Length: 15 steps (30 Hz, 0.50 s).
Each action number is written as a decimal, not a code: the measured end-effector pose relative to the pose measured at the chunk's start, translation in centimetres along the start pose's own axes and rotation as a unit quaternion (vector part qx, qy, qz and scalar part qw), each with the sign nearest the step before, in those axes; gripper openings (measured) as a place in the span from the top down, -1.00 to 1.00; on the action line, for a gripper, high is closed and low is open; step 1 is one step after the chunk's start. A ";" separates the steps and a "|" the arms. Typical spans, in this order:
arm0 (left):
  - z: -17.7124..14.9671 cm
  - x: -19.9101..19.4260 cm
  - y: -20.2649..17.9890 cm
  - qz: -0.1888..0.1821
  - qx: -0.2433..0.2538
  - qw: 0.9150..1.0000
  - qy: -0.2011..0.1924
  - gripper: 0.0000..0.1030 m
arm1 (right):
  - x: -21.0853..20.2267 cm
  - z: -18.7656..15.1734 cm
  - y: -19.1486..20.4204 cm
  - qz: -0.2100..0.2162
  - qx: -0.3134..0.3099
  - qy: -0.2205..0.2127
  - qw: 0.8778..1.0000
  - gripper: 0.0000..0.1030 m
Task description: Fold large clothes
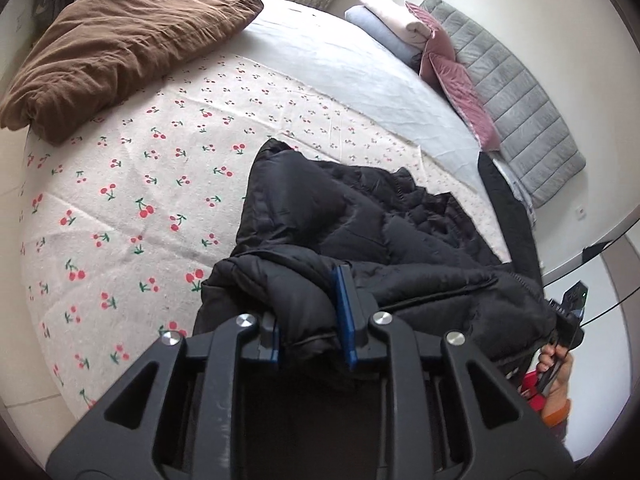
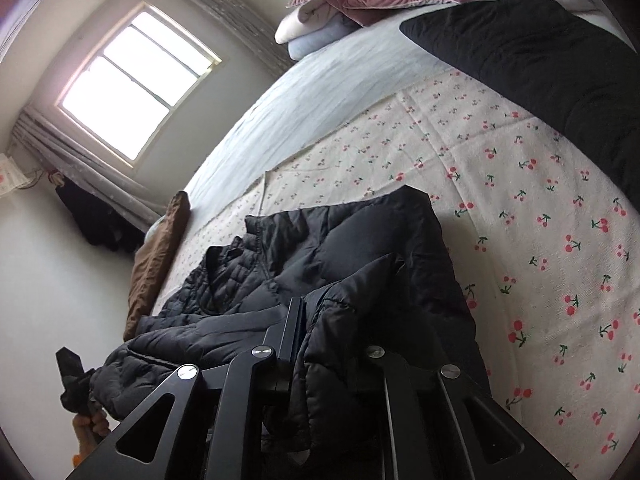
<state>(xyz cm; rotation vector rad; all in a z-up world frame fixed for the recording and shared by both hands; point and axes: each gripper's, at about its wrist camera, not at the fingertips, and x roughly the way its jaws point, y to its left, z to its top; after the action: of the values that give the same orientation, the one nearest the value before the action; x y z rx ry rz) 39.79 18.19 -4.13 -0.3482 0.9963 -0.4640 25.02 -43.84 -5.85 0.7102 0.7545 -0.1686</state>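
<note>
Both grippers are clamped on the black puffer jacket [image 1: 360,240], bunched ahead of the left gripper [image 1: 308,332] and right gripper [image 2: 332,344] over the cherry-print blanket [image 1: 120,208]. Slippery padding could be lost from either narrow grip, collapsing the fold

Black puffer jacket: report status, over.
Left gripper and right gripper both pinch black puffer jacket. Jacket bunched on cherry-print sheet. Nothing blocking.

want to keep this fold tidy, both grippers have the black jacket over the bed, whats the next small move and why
Probably lower the held edge onto the cherry-print blanket and let go. The left gripper and right gripper both hold folds of the black puffer jacket, whose far part already rests bunched on the blanket.
</note>
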 end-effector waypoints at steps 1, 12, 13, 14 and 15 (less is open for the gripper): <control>-0.1 0.1 -0.1 0.002 0.005 1.000 0.001 0.48 | 0.5 -0.1 -0.3 -0.002 0.005 0.001 1.000 0.76; -1.3 -6.8 -1.5 0.022 0.090 0.995 -0.029 -0.69 | -7.4 0.5 -0.7 0.002 -0.019 -0.047 0.999 -0.26; -1.4 -7.5 -1.5 0.025 0.100 0.994 -0.037 -0.70 | -8.2 0.6 -0.8 -0.004 -0.027 -0.053 0.998 -0.30; -1.6 -8.5 -1.3 0.026 0.114 0.992 -0.044 -0.70 | -9.1 0.5 -1.0 -0.007 -0.036 -0.057 0.998 -0.31; -1.6 -8.8 -1.1 0.028 0.120 0.991 -0.045 -0.71 | -9.7 0.5 -1.2 -0.010 -0.043 -0.057 0.997 -0.31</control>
<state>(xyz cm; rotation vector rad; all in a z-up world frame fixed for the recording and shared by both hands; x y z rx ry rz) 34.16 21.71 1.91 -0.1233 0.8504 -0.5067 17.83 -46.13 0.33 0.6056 0.6573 -0.1925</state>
